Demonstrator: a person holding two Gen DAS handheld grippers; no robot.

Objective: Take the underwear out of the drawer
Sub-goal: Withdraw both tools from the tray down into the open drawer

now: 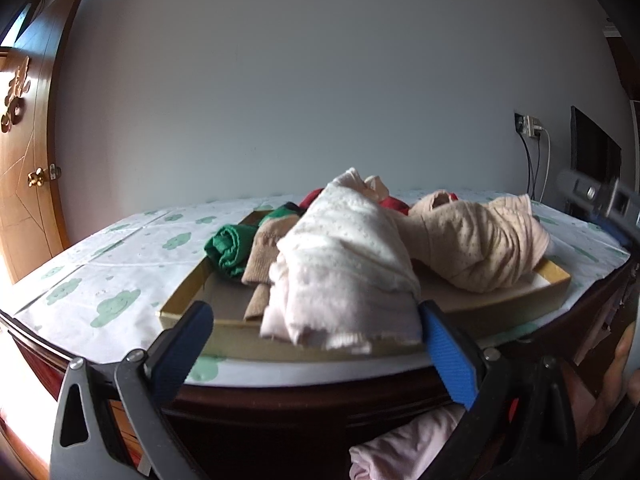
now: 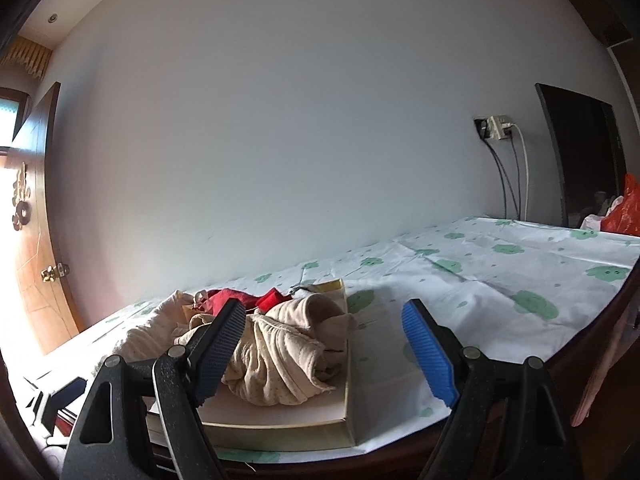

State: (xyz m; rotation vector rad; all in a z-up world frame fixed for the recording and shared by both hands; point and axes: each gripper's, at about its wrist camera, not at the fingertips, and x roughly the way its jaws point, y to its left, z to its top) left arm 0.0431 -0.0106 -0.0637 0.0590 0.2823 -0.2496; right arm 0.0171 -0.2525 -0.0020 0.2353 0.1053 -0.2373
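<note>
Pale pink underwear (image 1: 344,268) lies just ahead of the left gripper (image 1: 316,344), between its spread jaws, unpinched, long axis running away from it, draped over the tray (image 1: 188,304) rim. Beyond, beige pieces. The right gripper (image 2: 324,352) hangs released, farther off to the right.

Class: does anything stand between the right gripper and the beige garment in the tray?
Nothing visible does. The beige garment lies uncovered in the tray, directly ahead of the open right gripper.
</note>
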